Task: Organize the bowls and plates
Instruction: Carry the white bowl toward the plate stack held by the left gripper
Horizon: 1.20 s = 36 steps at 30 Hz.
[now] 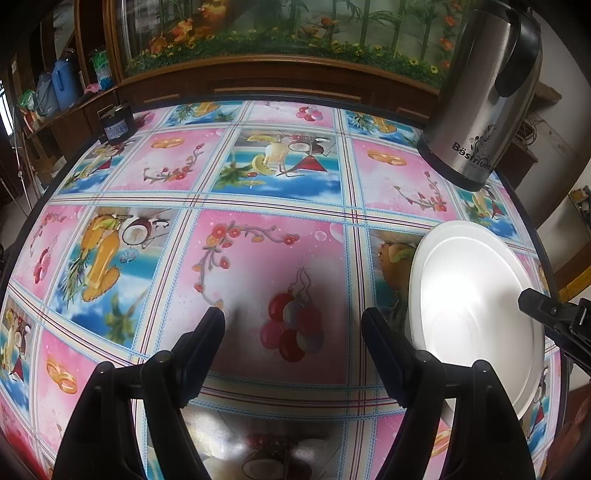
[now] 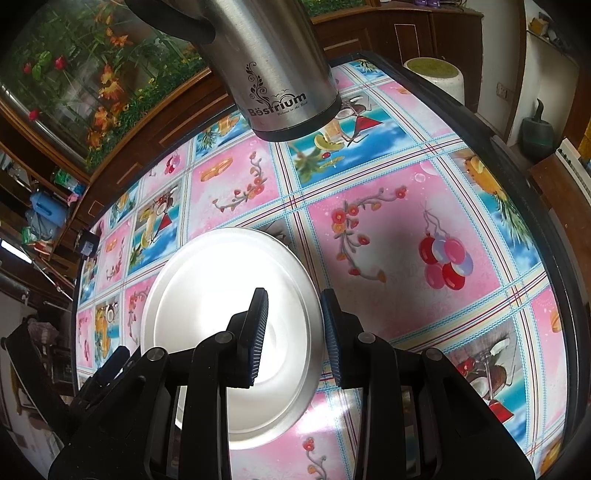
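The left gripper (image 1: 293,317) hangs over the desk (image 1: 258,206) with its jaws spread wide and nothing between them; beneath the gap lies only the printed cloth, a pink panel with red baubles. Its right finger stands just beside the left rim of the white plate (image 1: 476,314), though whether it touches that rim cannot be told.

The right gripper (image 2: 293,299) holds its jaws at a narrow gap. The right rim of the white plate (image 2: 207,317) runs up through that gap, with the left finger over the plate's well and the right finger outside the rim. Both ribbed pads show clear of the plate, so the gripper straddles the edge without pinching it. In the left wrist view a tip of the right gripper (image 1: 532,299) shows at the plate's far right edge.

The plate lies flat on the desk toward the near side, right way up, between the two grippers.

Farther off, a steel kettle (image 2: 273,70) with a black handle and black base stands upright on the far part of the desk, well apart from the plate. At the far left edge of the desk sits a small dark jar (image 1: 116,125). Behind the desk runs a wooden cabinet (image 1: 280,85) carrying a glass tank with artificial flowers (image 1: 258,26).
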Tool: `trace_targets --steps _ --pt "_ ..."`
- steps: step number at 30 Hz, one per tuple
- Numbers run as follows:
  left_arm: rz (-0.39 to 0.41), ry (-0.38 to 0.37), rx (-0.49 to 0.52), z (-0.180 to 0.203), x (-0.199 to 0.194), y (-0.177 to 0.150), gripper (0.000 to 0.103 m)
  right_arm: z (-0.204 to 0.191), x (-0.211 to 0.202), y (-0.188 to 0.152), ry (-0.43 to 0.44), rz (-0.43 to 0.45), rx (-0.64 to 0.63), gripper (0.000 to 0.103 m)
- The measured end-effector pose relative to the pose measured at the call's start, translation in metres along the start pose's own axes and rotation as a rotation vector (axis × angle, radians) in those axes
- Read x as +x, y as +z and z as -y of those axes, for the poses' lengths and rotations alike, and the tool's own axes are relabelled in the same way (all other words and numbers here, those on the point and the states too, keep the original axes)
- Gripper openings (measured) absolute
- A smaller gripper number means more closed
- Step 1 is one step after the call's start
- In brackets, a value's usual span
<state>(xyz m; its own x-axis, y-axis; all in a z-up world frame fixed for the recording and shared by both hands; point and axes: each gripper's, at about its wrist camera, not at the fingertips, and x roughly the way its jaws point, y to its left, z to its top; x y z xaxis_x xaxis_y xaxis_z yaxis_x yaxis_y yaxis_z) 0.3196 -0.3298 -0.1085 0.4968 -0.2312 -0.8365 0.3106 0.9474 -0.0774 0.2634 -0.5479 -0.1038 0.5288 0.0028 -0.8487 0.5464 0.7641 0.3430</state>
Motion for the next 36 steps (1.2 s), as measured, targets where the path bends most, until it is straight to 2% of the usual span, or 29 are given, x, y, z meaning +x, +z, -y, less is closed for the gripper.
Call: trace_targets --steps 15,27,34,36 --pt "-0.056 -0.003 -0.01 -0.002 0.012 -0.001 0.077 -0.002 0.006 -0.002 0.016 -0.02 -0.002 0.028" --pt "-0.055 -0.001 -0.025 -0.011 0.008 0.004 0.077 -0.004 0.007 -0.003 0.007 -0.019 -0.006 0.028" --pt "-0.117 -0.069 -0.057 -0.016 0.015 0.004 0.078 -0.002 0.005 -0.001 0.002 -0.014 -0.005 0.028" --pt "-0.13 -0.112 -0.059 -0.014 0.014 0.004 0.078 -0.002 0.004 -0.001 0.0 -0.011 -0.006 0.028"
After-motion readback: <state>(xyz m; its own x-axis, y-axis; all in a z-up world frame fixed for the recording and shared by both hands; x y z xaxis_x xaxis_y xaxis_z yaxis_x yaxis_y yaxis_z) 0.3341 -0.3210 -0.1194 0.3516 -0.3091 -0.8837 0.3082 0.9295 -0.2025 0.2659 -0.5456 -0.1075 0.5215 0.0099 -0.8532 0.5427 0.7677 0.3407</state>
